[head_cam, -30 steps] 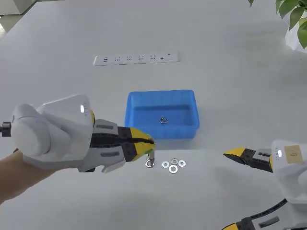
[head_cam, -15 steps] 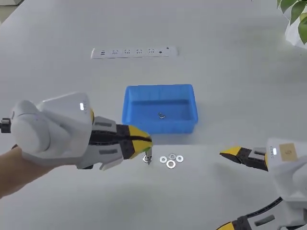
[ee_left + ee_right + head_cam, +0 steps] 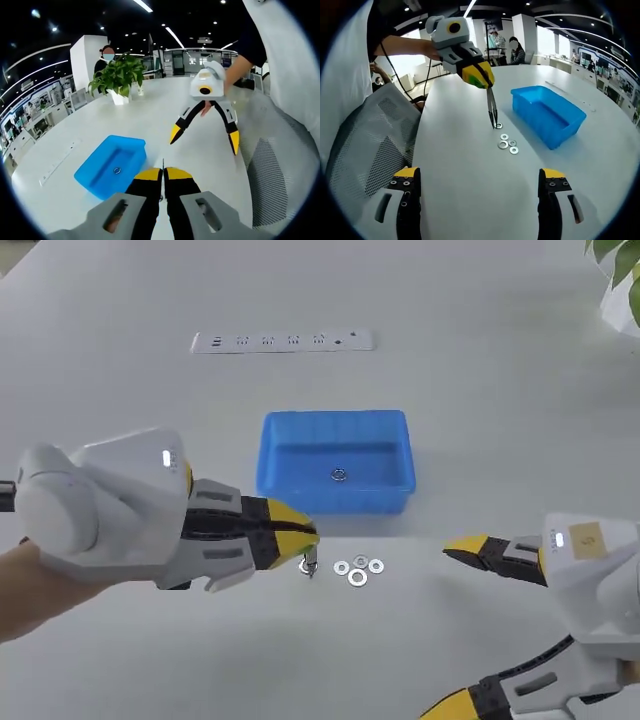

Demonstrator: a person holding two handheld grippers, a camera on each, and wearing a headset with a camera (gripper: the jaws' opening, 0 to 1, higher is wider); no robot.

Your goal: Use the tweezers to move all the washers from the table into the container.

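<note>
Several small flat metal rings, the washers (image 3: 358, 578), lie in a loose cluster on the smooth white table (image 3: 150, 660). They sit just in front of the container (image 3: 400, 455), a shallow rectangular blue plastic tray with one washer on its floor. Slim steel tweezers (image 3: 492, 106) point down at the washer set slightly apart on the cluster's left, their tips on it. The left gripper (image 3: 303, 535) reaches in level from the left, its yellow-tipped jaws pressed together on the tweezers' upper end. The right gripper (image 3: 452, 625) hovers to the right of the washers, jaws spread wide around nothing. A white power strip (image 3: 283, 341) lies beyond the tray, and a leafy potted plant (image 3: 117, 75) stands farther off on the table.
</note>
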